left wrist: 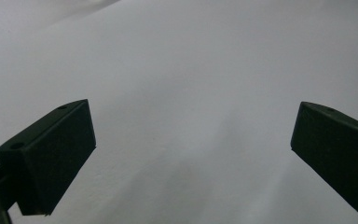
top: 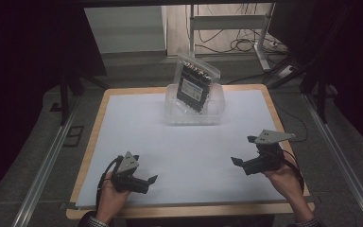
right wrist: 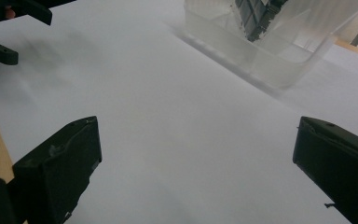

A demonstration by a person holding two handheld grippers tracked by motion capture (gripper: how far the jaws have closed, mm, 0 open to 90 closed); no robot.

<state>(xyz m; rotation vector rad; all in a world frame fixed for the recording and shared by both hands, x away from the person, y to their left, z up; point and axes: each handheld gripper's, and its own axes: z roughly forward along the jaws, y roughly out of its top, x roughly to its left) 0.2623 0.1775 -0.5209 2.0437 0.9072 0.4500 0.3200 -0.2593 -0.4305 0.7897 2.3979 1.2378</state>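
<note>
A clear plastic container [top: 194, 109] stands at the back middle of the white sheet. In it leans a clear bag with a dark, labelled pack [top: 194, 85] inside, its top sticking out above the rim. My left gripper [top: 144, 169] is near the front left of the table, open, with only bare sheet between its jaws [left wrist: 193, 140]. At the front right my right gripper [top: 244, 150] is also open and holds nothing [right wrist: 196, 154]. Its view looks toward the container [right wrist: 279, 65] and the bag [right wrist: 256, 18], both well ahead of the jaws.
The white sheet [top: 179, 142] covers most of a wooden table whose rim [top: 94, 137] shows around it. Beyond the back edge are a floor with cables [top: 236, 45] and metal legs. The left gripper [right wrist: 9, 28] appears at the top left of the right gripper view.
</note>
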